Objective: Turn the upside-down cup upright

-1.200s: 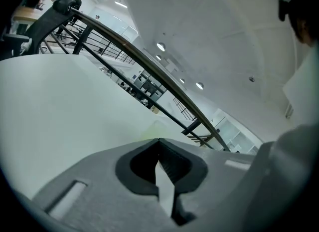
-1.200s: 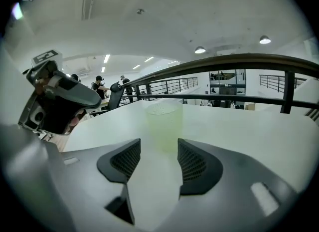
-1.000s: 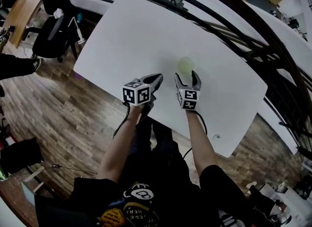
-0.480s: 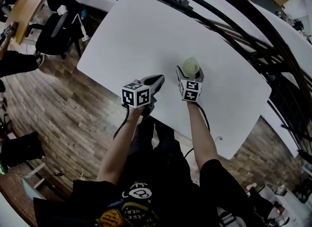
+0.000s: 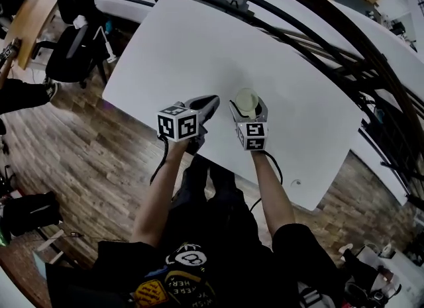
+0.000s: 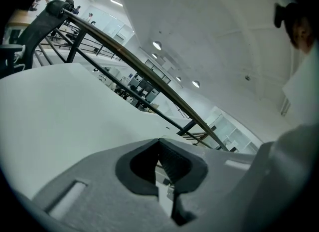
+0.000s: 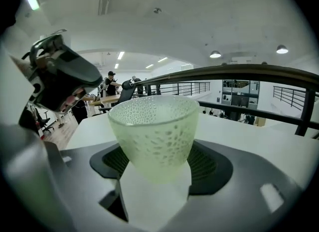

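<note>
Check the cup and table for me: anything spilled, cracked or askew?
Nothing stands out. The cup is level and mouth up between the jaws of the right hand-held gripper, which have just been closing on it. No spill or crack shows on the cup or the white table.

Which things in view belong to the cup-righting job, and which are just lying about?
Job: pale green dimpled translucent cup, rim up, gripped by the right claw, whose jaws just closed further; white table.
Idle: left claw, shut and empty; black office chair; dark railing.
</note>
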Tool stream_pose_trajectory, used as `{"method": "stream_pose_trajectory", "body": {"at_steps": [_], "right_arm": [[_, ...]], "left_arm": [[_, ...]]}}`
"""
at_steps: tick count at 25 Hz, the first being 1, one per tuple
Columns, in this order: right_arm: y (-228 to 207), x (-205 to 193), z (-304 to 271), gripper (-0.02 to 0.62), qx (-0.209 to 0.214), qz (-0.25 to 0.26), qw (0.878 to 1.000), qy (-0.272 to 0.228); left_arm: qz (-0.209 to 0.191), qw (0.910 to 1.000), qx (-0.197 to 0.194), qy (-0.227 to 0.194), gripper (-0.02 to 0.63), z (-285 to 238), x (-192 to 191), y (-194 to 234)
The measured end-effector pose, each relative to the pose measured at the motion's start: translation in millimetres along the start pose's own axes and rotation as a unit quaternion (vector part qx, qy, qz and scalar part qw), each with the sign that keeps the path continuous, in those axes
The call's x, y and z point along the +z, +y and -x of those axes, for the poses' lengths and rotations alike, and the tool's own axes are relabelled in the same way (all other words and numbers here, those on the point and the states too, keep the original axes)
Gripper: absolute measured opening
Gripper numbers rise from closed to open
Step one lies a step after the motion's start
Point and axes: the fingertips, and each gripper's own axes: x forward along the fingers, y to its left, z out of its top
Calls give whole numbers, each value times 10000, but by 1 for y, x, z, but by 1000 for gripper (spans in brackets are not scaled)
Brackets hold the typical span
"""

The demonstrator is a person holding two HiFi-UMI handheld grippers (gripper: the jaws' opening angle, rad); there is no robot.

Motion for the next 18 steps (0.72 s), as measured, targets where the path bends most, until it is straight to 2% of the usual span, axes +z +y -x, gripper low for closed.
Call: {"method": "stream_pose_trajectory", "body": {"at_steps": [6,7,10,12,15,18], "right_arm": [[30,21,48,350,267,261,9993,-82],[34,26,55,350,297,318,9990,-96],[43,41,75,350,337,410,9985,-92],[47,49,84,350,308,469,9984,-102],[51,59,90,350,264,714,9971,-91],[55,65,96,350,198,919,9956,-43]], "left_arm": [[-543,9972,-485,157,-2,7,16,-51],[-574,9968,-538,145,15,8,17,-58],[-638,9954,-650,290,135,9,14,-73],[-748,9932,-722,520,161,7,7,-82],[-1024,9888,-672,856,161,4,-7,-91],[-1131,9870,-437,1052,160,1,-13,-93]]}}
